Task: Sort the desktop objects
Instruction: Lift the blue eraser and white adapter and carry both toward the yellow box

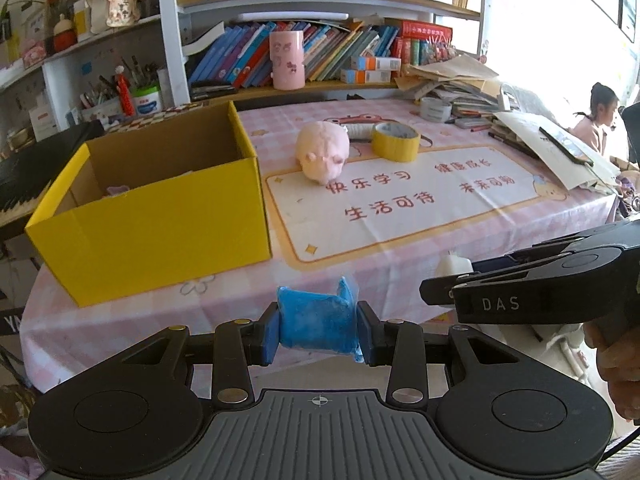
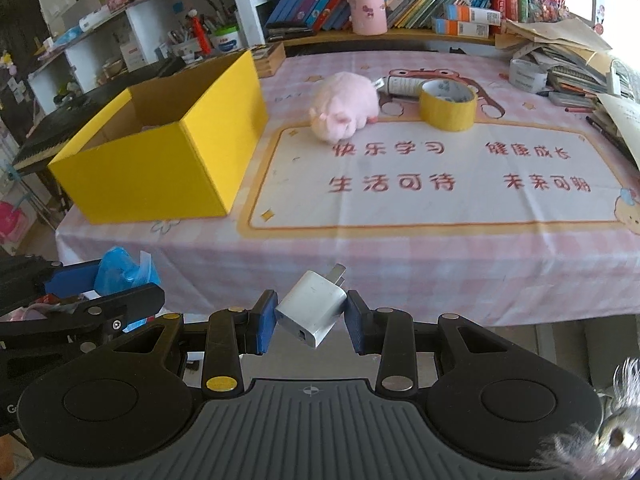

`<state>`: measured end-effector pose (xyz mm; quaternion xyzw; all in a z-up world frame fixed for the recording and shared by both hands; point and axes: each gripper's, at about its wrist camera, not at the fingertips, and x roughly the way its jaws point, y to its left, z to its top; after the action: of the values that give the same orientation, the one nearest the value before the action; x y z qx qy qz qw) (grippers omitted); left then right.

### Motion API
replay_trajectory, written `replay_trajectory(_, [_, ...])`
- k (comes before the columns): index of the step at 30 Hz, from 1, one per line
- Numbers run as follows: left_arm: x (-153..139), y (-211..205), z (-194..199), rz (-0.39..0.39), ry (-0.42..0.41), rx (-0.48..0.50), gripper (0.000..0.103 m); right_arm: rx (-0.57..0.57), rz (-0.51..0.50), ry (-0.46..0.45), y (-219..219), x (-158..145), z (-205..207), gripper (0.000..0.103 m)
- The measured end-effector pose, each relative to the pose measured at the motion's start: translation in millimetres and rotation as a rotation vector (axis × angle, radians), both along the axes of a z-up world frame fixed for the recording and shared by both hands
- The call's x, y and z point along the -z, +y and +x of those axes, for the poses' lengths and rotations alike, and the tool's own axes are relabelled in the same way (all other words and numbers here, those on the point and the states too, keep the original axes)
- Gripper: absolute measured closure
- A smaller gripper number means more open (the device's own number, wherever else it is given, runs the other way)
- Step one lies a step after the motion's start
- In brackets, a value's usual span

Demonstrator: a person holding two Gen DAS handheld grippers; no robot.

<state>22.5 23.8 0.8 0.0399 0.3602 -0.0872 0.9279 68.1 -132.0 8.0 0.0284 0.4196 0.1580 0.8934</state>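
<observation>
My left gripper [image 1: 318, 330] is shut on a blue packet [image 1: 316, 326], held off the table's front edge; it also shows in the right wrist view [image 2: 122, 270]. My right gripper [image 2: 312, 322] is shut on a white plug adapter [image 2: 314, 306], also in front of the table edge; the adapter shows in the left wrist view [image 1: 454, 266]. An open yellow box [image 1: 160, 208] [image 2: 168, 148] stands on the table at left. A pink plush pig [image 1: 323, 152] [image 2: 346, 106] and a yellow tape roll [image 1: 395, 141] [image 2: 448, 106] lie further back.
A pink checked cloth with a printed mat [image 2: 440, 176] covers the table. Piles of paper and books [image 1: 520, 120] crowd the right side. A grey tape roll [image 2: 527, 75] and a pink cup [image 2: 365, 2] sit at the back by the bookshelf. A child [image 1: 598, 118] sits at far right.
</observation>
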Motion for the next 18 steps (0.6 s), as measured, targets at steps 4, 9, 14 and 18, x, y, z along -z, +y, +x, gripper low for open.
replay_trajectory(4, [-0.8,7.3,-7.2,-0.008,-0.009,-0.006,0.066,-0.007,-0.007,-0.004,9.2,0.0,-9.5,0.069])
replay_trajectory(9, [-2.1,17.1,-13.1,-0.024,-0.021,-0.026,0.066,-0.031,-0.027,-0.013,19.8,-2.8,-15.8,0.069])
replay_trajectory(14, [-1.1,26.5,-15.9,-0.048,-0.022,-0.044,0.066,-0.069,-0.054,-0.022,31.6,-5.0,-21.3,0.069])
replay_trajectory(18, [0.2,32.8,-18.1,-0.059,-0.02,-0.052,0.066,-0.085,-0.068,-0.027,38.4,-5.7,-24.2,0.069])
